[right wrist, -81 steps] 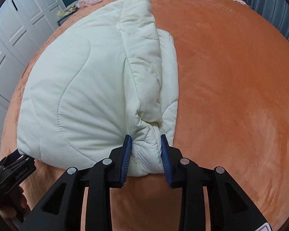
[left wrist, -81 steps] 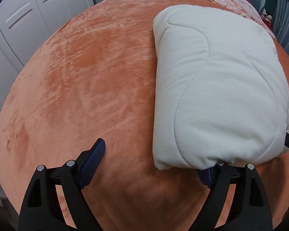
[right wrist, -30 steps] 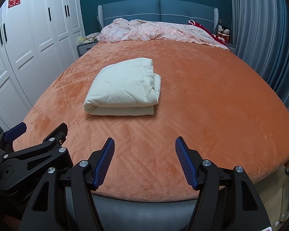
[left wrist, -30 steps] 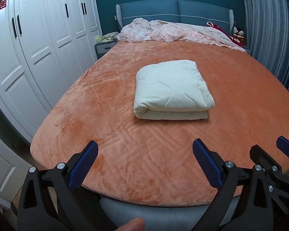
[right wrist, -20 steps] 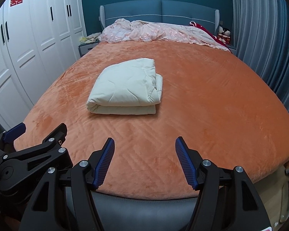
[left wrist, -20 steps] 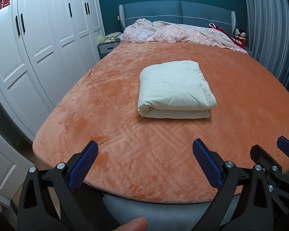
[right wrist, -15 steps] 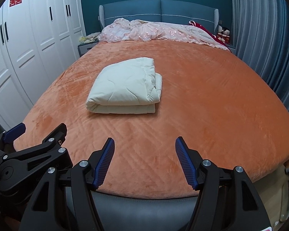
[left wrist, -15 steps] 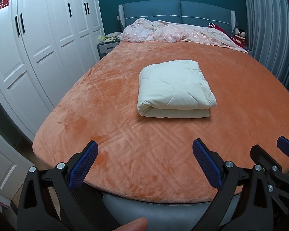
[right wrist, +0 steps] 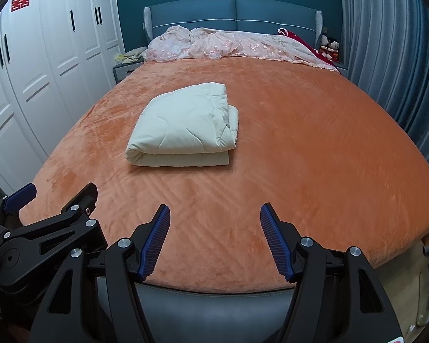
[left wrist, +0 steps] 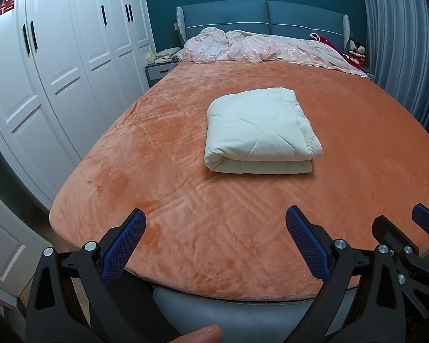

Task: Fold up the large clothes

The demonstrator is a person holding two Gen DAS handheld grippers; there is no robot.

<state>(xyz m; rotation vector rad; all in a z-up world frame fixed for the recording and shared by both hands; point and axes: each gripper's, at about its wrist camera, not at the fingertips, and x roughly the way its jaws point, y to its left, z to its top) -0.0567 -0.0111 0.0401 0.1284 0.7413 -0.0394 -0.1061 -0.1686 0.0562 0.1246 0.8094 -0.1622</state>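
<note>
A fingertip is showing at the bottom edge of the left view, just under the left gripper. That gripper is hanging over the foot of the bed, its blue-padded fingers standing wide apart with nothing between them. The right gripper is hovering beside it over the same edge, its fingers also spread apart and gripping nothing. Each gripper is showing at the side of the other's view.

Past the grippers, an orange blanket is covering the bed from edge to edge. The folded cream quilt is lying on it near the middle, well apart from both grippers, with its rounded fold facing left and its stacked layers facing the foot of the bed.

Farther back, a crumpled pink cover is lying across the head of the bed, against the blue headboard. A nightstand is standing left of it, with pale cloth piled on top. White wardrobes with red paper cutouts are lining the left wall, and grey curtains are hanging on the right.
</note>
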